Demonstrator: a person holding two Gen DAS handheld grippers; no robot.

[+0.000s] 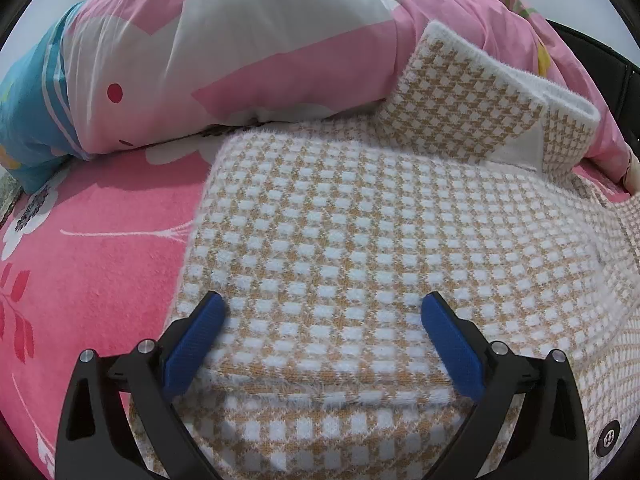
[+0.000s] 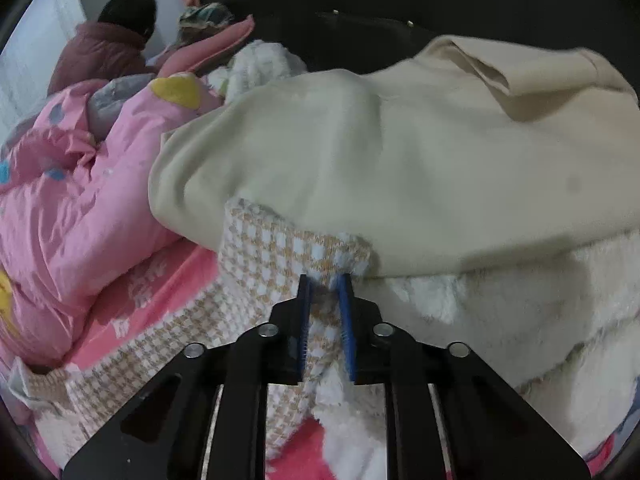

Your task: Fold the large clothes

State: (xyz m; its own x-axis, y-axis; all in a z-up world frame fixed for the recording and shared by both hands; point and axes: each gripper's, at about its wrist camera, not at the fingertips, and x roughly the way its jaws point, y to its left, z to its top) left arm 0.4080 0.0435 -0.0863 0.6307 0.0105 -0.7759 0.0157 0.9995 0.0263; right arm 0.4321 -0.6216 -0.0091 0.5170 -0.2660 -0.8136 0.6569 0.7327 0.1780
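Houndstooth knit garment (image 1: 360, 248), tan/white w/ fuzzy white trim, is being laid out on the pink floral bed sheet (image 1: 100, 248). One part is lying folded over the rest; folded edge is being seen near the bottom of left wrist view. A trimmed section (image 1: 472, 96) is being propped up against the pink patterned duvet (image 1: 248, 40) at rear.

Left gripper (image 1: 324, 312): jaws are being held spread wide, blue pads (image 1: 200, 340) positioned just above or on the knit; contact can't be confirmed. Nothing is being pinched.

Right gripper (image 2: 325, 292): jaws are being pressed nearly together, w/ a bunched strip of the houndstooth knit (image 2: 280, 256) being pinched btwn the blue pads (image 2: 347, 320). Grip point is sitting at the garment edge, just beside a beige fabric item (image 2: 400, 152) that is being draped over white fleecy material (image 2: 540, 300), poss. a blanket.

Bkgd, right wrist view: a person in a maroon puffer jacket (image 2: 100, 56) is being seen at far left, beyond the duvet.
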